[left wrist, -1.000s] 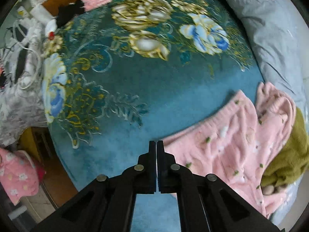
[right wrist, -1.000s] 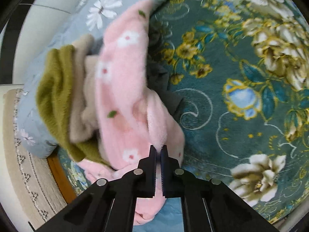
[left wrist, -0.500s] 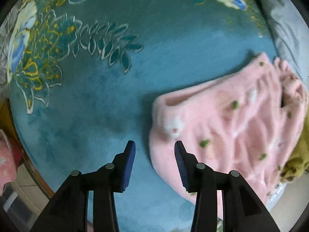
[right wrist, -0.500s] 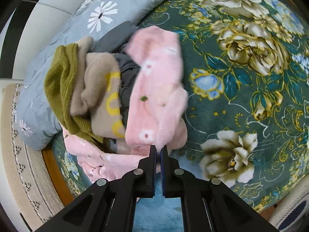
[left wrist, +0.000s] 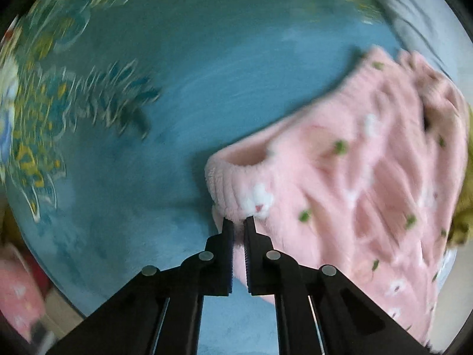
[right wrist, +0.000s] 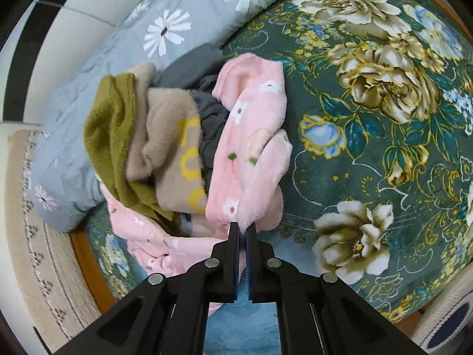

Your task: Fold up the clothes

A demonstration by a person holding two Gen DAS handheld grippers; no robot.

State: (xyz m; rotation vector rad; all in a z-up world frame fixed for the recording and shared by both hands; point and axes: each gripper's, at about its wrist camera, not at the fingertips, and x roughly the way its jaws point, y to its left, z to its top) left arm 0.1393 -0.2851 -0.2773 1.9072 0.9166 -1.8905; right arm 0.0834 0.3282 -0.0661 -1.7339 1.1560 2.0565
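A: How are the grippers seen?

B: The left gripper (left wrist: 239, 222) is narrowed on the ribbed hem of the pink garment (left wrist: 354, 177), spread at the frame's right over the teal blanket (left wrist: 177, 74); blur leaves the grip apparent only.

A: And the right gripper (right wrist: 242, 227)?

B: Clamped on pink fleece at centre, beside the clothes pile (right wrist: 153, 148).

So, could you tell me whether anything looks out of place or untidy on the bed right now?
Yes: behind the pink floral garment held by both grippers, an olive, beige and dark grey clothes heap lies crumpled against the grey daisy-print pillow. Nothing looks spilled or damaged.
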